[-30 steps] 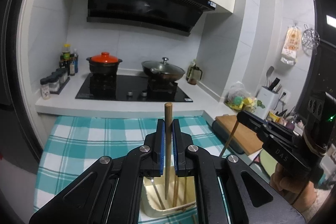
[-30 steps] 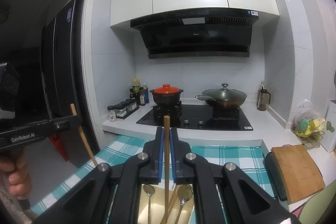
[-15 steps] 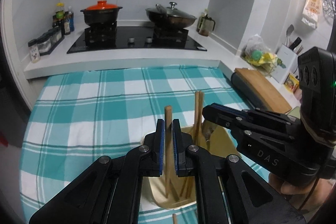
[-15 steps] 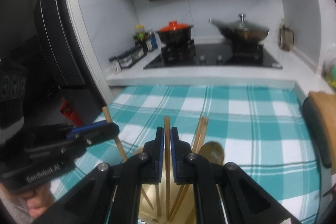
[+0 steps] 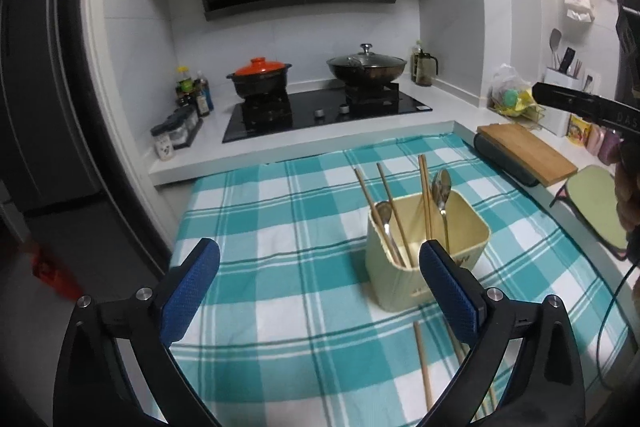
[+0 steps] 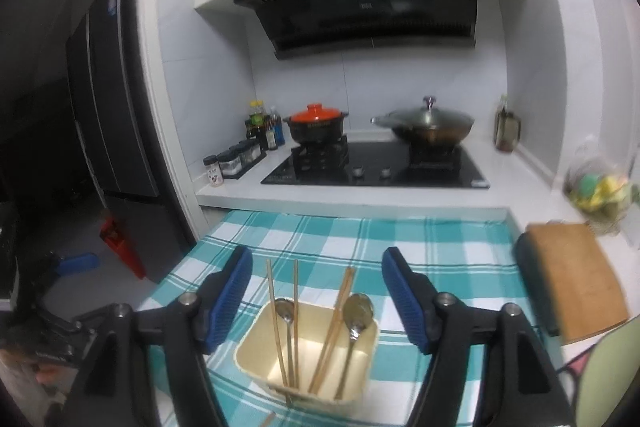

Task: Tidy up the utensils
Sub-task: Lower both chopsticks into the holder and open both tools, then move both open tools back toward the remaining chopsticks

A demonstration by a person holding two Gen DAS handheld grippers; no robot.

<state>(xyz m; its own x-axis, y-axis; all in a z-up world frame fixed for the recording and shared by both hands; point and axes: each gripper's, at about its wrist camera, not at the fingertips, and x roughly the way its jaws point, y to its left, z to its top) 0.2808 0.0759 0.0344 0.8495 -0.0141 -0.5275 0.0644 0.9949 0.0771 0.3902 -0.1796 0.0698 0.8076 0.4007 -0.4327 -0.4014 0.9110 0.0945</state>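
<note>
Now both claws are standing wide open and empty, the left claw (image 5: 320,283) and right claw (image 6: 317,297) having each just dropped a chopstick into the cream holder (image 6: 256,357). More chopsticks (image 5: 423,367) are lying on the checked tabletop (image 5: 280,219), probably next.

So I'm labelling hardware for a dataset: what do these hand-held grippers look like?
Left hand-held gripper and right hand-held gripper: black angular frames, silver pivot screws, textured blue finger pads. The right one's body shows white "DAS" lettering and a trailing black cable.
</note>
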